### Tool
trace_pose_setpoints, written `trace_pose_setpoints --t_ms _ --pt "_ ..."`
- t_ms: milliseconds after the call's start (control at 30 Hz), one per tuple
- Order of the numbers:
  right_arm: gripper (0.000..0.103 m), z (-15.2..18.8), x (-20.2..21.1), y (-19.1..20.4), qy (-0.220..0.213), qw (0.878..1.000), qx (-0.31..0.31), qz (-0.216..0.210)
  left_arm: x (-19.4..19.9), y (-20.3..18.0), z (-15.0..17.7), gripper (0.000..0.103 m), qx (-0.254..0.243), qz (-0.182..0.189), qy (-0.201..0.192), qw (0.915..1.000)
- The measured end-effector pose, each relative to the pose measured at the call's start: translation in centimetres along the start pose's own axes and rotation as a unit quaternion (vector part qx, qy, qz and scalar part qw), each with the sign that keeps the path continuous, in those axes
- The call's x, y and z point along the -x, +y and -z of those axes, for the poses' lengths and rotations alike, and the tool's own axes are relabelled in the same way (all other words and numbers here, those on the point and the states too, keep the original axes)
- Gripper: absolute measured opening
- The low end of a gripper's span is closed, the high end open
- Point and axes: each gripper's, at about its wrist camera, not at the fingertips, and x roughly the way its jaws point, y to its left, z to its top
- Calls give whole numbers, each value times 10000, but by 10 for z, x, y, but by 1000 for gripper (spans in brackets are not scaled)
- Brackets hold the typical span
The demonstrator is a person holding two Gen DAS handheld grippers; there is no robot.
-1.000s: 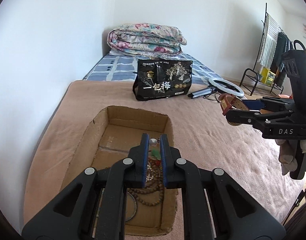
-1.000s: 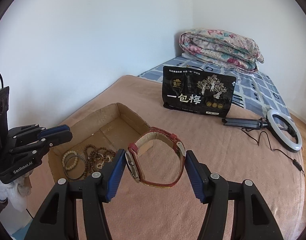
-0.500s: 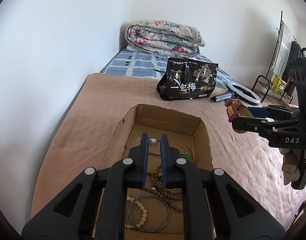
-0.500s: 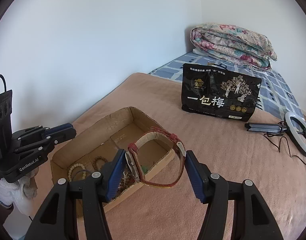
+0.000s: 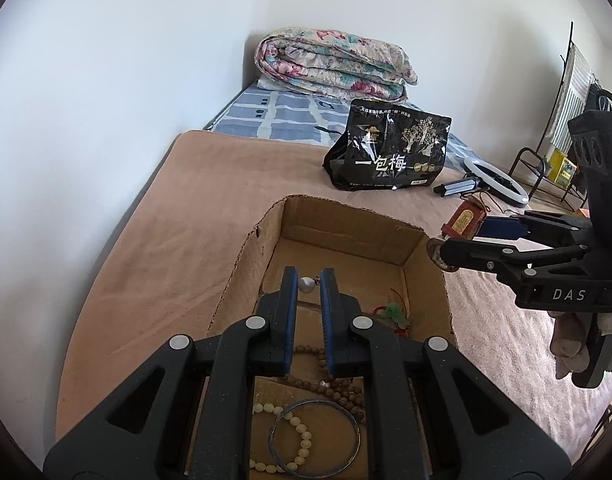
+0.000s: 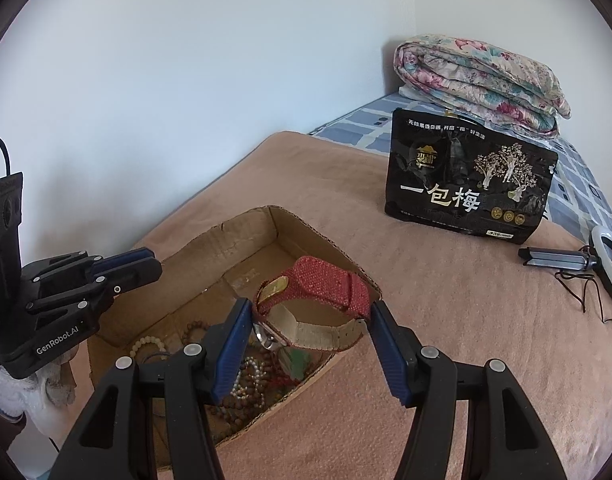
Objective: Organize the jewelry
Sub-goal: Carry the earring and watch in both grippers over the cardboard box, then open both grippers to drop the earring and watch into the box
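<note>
Plainly, "一包梅" marks the bag [image 6: 468, 190]; grippers read "GenRobot.AI" and "DAS". Right gripper [image 6: 311, 330] jaws grasp the watch [image 6: 312, 306] at frame centre; left gripper [image 5: 307, 285] jaws pinch a pearl [image 5: 307, 284] over the box [image 5: 346, 220].

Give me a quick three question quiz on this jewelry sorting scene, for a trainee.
1. True or false: the right gripper holds a red-strapped watch.
2. What does the left gripper pinch? A) pearl bead B) metal bangle C) green pendant
3. Fill in: the metal bangle lies inside the ____ box.

Key: 1 true; 2 A, the pearl bead; 3 cardboard.
</note>
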Motion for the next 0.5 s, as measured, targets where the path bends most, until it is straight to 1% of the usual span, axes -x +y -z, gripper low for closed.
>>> trace_pose_setpoints --t_ms 267,500 --pt "62 -4 -22 1 118 9999 -28 6 -8 8 3 10 65 -15 74 9999" --pt "63 -9 -31 7 167 9998 45 23 -11 6 3 10 30 0 129 9999"
